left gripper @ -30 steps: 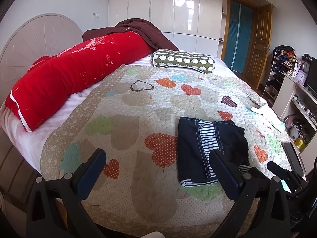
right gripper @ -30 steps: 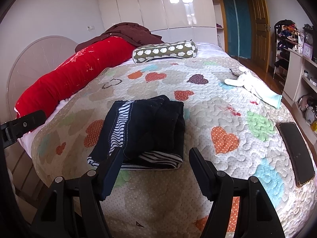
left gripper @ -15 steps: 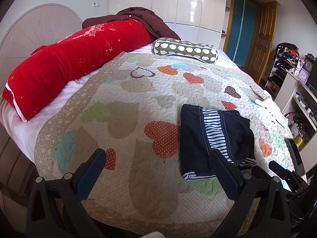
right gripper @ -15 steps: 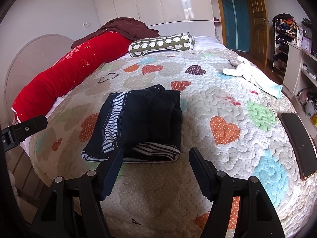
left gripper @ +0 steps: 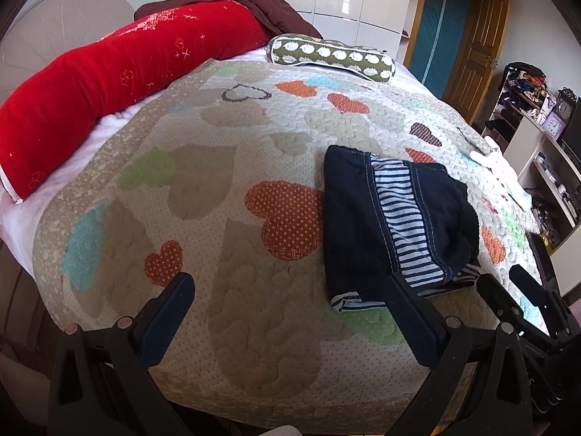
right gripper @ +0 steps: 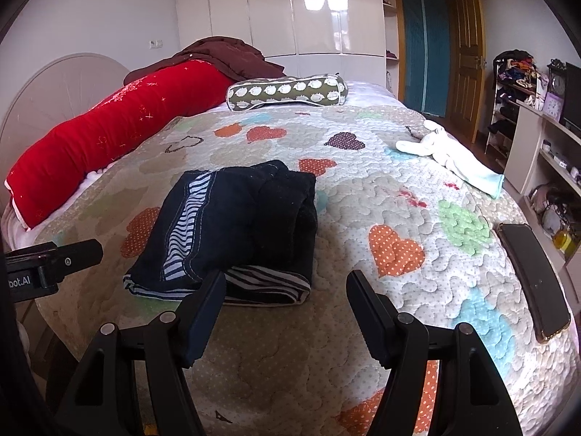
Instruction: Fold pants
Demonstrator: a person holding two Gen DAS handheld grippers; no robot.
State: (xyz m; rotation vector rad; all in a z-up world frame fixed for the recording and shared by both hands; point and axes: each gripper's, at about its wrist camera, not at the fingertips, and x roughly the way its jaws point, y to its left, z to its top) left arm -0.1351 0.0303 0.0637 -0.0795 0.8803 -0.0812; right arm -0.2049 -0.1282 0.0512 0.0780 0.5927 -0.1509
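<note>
The pants lay as a compact folded bundle on the quilt, near the bed's front edge and well apart from the phone at the right side and the white cloth farther back. Both grippers hung short of the bundle with fingers spread wide and nothing between them. The right gripper sat nearer: the bundle lay just ahead and a little to its left, its near striped edge right beside the left fingertip, though contact could not be told. From the left gripper the pants lay ahead and to the right, beyond its right finger. The bundle's long axis ran away from the fingers, up the bed, with the striped band along its left half. Judging by its neat shape, the fold looked finished or nearly so; any last tidying would fall most easily to the right gripper.
</note>
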